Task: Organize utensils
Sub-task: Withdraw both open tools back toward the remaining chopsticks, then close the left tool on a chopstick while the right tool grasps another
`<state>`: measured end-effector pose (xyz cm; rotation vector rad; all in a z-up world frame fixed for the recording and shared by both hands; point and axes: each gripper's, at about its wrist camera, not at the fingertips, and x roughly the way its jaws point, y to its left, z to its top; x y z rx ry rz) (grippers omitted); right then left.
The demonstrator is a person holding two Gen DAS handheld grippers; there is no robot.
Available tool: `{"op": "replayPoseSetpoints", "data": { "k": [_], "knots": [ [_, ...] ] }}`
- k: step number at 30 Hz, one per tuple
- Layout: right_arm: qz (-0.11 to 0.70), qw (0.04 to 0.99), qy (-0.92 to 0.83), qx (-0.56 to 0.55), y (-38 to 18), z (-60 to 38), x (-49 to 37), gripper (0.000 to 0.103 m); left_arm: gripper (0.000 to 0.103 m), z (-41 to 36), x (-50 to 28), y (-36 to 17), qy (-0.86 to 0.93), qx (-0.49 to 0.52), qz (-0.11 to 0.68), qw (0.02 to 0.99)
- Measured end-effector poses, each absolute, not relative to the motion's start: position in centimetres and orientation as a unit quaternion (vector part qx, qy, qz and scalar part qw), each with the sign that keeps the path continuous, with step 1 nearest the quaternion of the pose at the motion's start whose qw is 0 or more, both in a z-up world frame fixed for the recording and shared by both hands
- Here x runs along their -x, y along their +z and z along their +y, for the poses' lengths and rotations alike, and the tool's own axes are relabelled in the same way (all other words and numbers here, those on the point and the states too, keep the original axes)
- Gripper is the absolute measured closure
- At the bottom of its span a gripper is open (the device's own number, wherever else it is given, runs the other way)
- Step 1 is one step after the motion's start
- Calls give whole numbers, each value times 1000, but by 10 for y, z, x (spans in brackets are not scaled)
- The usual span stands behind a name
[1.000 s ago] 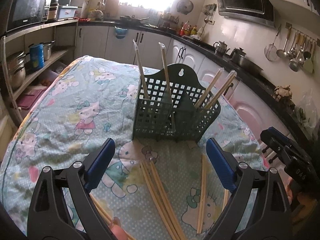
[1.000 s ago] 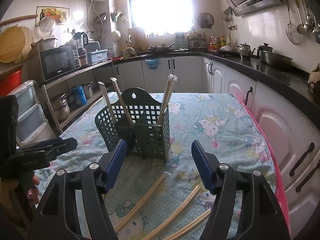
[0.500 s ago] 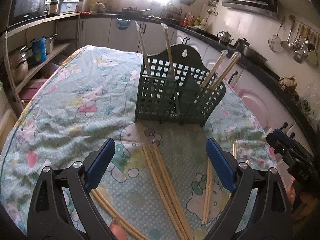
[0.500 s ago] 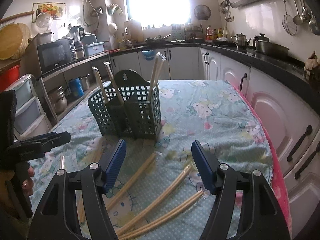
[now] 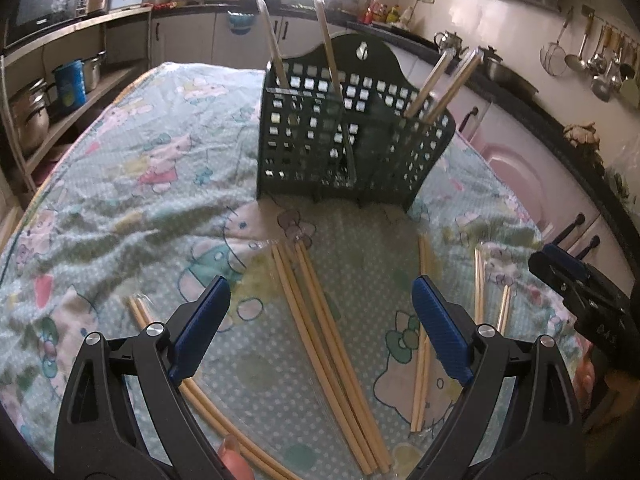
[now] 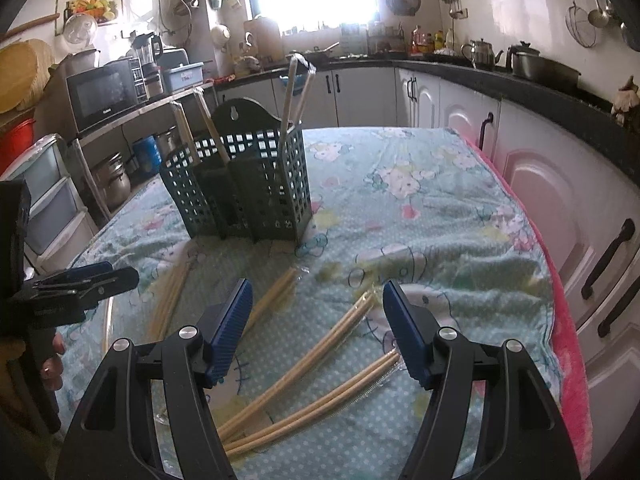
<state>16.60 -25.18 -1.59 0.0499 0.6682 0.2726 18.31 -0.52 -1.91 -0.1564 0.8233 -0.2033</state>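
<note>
From the left wrist, the left gripper (image 5: 320, 320) is held wide open over wrapped chopsticks (image 5: 328, 340) scattered on the cartoon cloth (image 5: 120, 184); the green basket (image 5: 344, 140) is seen beyond. From the right wrist, the right gripper (image 6: 316, 324) is spread, nothing clasped, above more chopsticks (image 6: 320, 356).

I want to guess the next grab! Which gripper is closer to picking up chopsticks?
Probably the left gripper: its open jaws straddle the chopstick bundle. The right gripper is also open above a pair.
</note>
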Motion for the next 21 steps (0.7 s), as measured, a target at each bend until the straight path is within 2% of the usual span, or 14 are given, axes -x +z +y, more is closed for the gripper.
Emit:
{"op": "replayPoseSetpoints", "data": {
  "k": [7, 10, 18, 21],
  "knots": [
    [362, 923, 126, -23, -33, -252, -179, 38, 20, -8, -188, -34, -103, 80, 420, 898],
    [380, 917, 122, -24, -40, -252, -187, 38, 25, -5, -191, -38, -100, 84, 423, 896],
    [412, 901, 127, -37, -54, -250, -206, 38, 65, 12, -206, -54, -94, 121, 453, 878],
    [416, 899, 127, -41, -56, -251, -210, 38, 72, 15, -210, -60, -88, 122, 461, 874]
  ]
}}
